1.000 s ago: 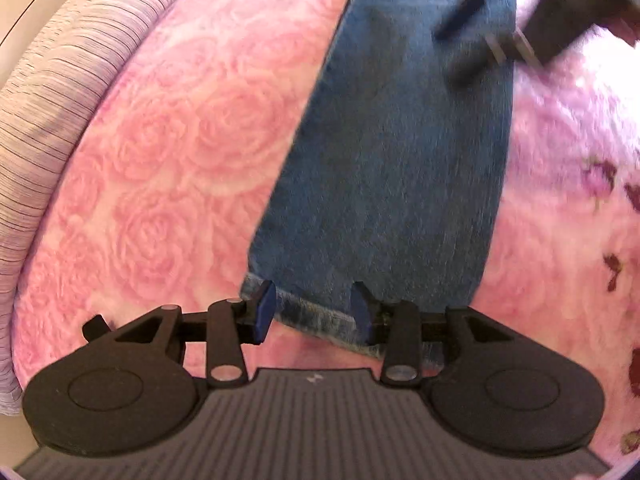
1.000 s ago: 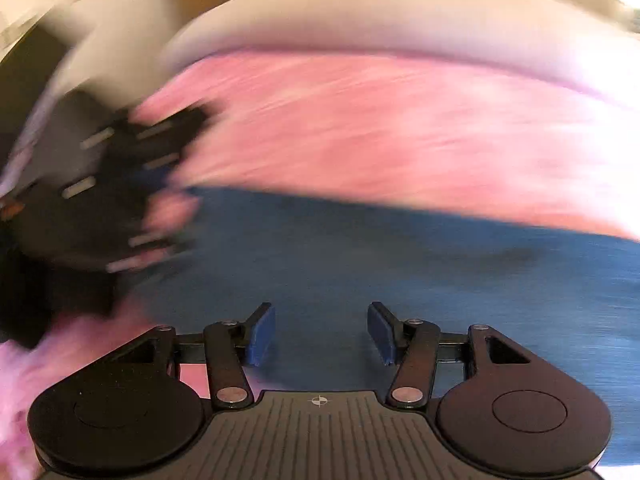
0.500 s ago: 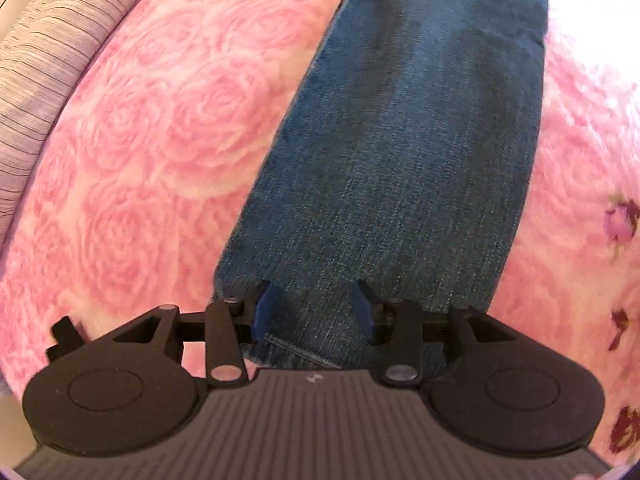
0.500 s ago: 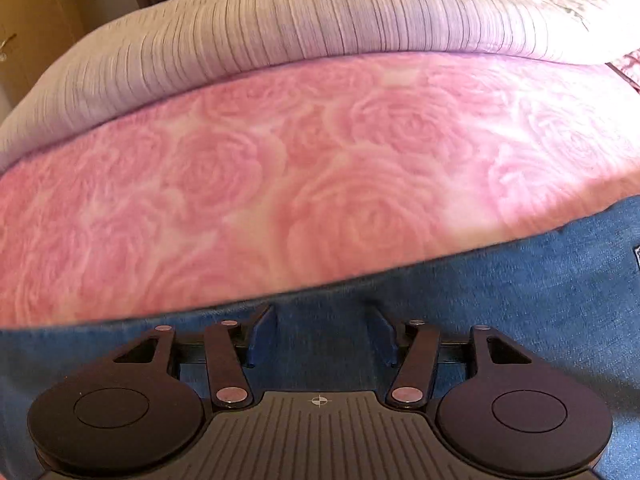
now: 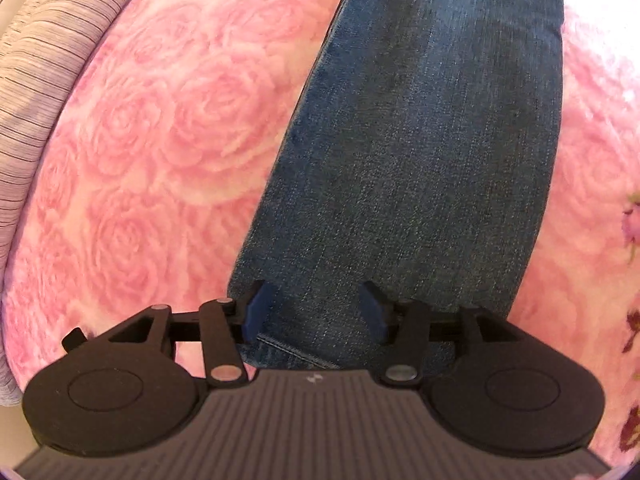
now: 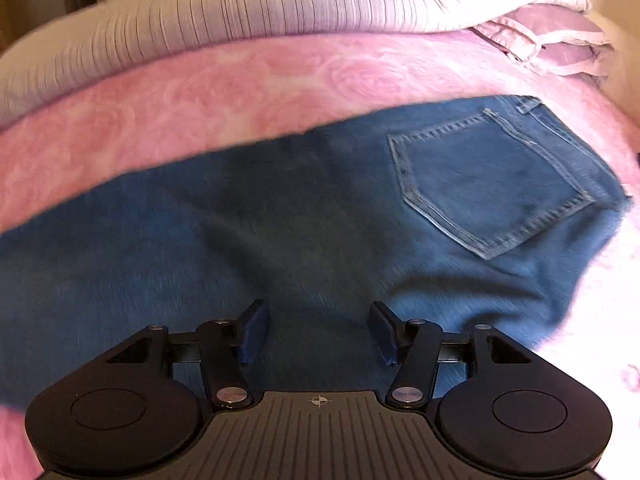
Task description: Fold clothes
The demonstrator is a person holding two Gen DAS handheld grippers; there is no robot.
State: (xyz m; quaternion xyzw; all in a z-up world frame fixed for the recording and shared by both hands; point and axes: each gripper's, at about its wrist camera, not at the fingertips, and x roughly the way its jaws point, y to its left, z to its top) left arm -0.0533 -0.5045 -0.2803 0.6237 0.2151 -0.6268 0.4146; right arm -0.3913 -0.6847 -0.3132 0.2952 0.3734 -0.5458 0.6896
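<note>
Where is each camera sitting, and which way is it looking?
Left wrist: sits on the left tool, looking along the jeans leg from its hem; only the open tool shows, over the pink rose blanket.
Right wrist: sits on the right tool, looking across the jeans' seat and back pocket toward a striped duvet; only the open tool shows.
Shared: the jeans, blanket and duvet.
</note>
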